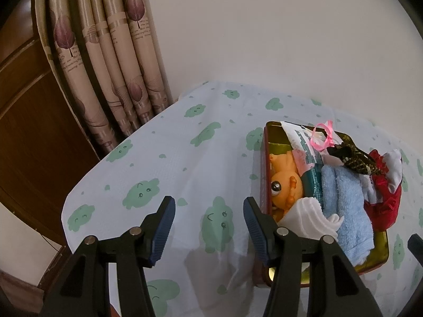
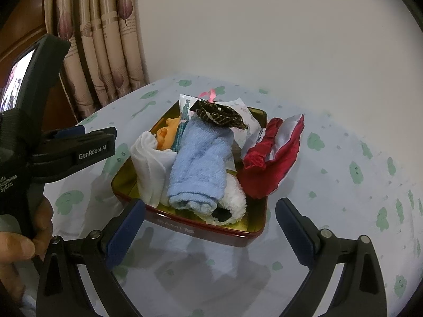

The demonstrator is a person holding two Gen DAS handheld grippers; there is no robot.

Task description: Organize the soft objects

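Note:
A red tin [image 2: 201, 229] with a gold inside stands on the table, packed with soft things: a rolled blue towel [image 2: 201, 163], a white cloth [image 2: 149, 163], an orange toy [image 1: 285, 182], a white fluffy sock [image 2: 234, 200], a black-and-gold scrunchie [image 2: 219, 116] and a red satin pouch [image 2: 272, 158] hanging over the right rim. The tin also shows in the left wrist view [image 1: 264, 158]. My left gripper [image 1: 208, 227] is open and empty, just left of the tin. My right gripper [image 2: 210, 227] is open and empty in front of the tin's near wall.
The table wears a white cloth with green cloud prints [image 1: 164, 158]. A patterned curtain [image 1: 111, 52] and a brown wooden door [image 1: 26, 121] stand at the back left. A plain white wall [image 2: 264, 26] is behind the table. The left gripper's body [image 2: 79, 150] shows at left.

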